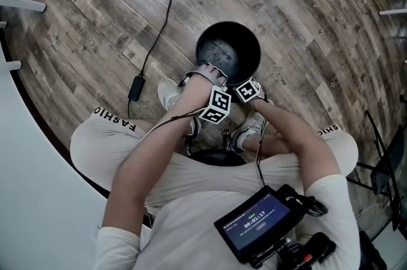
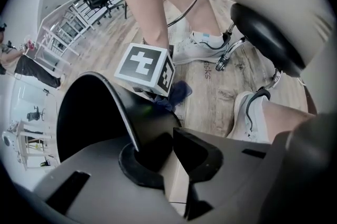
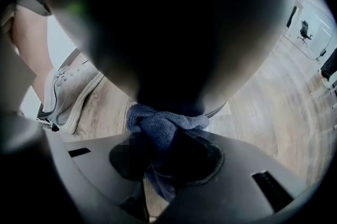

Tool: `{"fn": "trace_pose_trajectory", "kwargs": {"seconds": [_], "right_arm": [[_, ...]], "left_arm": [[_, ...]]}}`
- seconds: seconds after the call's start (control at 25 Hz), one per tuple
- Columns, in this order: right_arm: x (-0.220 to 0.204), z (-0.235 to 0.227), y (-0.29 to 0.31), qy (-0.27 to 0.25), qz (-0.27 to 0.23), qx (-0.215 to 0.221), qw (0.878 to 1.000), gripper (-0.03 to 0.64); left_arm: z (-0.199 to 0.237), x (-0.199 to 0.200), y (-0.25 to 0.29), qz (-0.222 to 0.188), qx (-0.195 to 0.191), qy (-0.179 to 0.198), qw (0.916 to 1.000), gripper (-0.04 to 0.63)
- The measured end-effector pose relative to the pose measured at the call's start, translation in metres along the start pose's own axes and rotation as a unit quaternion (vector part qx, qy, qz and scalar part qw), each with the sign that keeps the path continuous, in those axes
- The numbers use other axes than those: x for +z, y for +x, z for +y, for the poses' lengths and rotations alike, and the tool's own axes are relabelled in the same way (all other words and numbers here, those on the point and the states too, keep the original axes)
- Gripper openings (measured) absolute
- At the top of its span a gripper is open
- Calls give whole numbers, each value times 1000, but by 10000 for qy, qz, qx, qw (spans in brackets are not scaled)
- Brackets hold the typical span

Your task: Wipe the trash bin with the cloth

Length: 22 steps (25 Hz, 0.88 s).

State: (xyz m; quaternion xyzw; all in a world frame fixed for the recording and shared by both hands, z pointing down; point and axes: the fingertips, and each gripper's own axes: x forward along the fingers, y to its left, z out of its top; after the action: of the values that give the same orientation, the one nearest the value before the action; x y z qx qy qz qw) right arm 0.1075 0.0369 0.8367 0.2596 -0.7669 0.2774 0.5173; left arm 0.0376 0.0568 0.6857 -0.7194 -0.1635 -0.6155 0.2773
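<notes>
Trash bin [image 1: 227,51] – black and round – stands on the wood floor [image 1: 76,2]. The left gripper [image 2: 158,152] pinches its thin rim, jaws pressed close. Only the left gripper view shows that pinch. The right gripper [image 3: 166,159] squeezes a blue cloth [image 3: 158,125]. The cloth touches the bin's dark outside wall just past the jaws – the right gripper view shows that touch best. A white shoe [image 2: 202,44] sits beyond the left gripper. Behind both grippers, only the head view shows letters: "FASHIO" on a trouser leg [image 1: 114,119] and "00:01:17" on a small screen [image 1: 257,221]. Letters on the floor are too small to read.
</notes>
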Motion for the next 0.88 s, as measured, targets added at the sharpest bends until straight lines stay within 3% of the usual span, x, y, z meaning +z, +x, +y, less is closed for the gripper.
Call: {"fn": "trace_pose_trajectory", "kwargs": {"seconds": [0.16, 0.28, 0.36, 0.52, 0.56, 0.72, 0.88], "right_arm": [[9, 10, -30, 349, 113, 230, 9991, 109], [21, 32, -66, 558, -7, 629, 9965, 109], [32, 46, -93, 715, -150, 879, 9934, 109], [57, 62, -147, 1253, -421, 1191, 9840, 109], [63, 65, -159, 1344, -491, 1240, 9819, 109], [78, 77, -195, 1427, -651, 1281, 9793, 109], [81, 81, -192, 1383, -674, 1257, 9801, 109]], "left_arm": [[-3, 0, -3, -74, -51, 57, 9999, 55], [-5, -10, -8, 88, -125, 203, 9997, 139], [-4, -21, -10, 282, -98, 260, 9992, 160], [-4, -36, -9, 546, -1, 406, 9977, 156], [-4, -36, -8, 602, 18, 478, 9970, 128], [-7, -35, -6, 695, -16, 645, 9955, 81], [-10, -25, -6, 595, -68, 626, 9962, 57]]}}
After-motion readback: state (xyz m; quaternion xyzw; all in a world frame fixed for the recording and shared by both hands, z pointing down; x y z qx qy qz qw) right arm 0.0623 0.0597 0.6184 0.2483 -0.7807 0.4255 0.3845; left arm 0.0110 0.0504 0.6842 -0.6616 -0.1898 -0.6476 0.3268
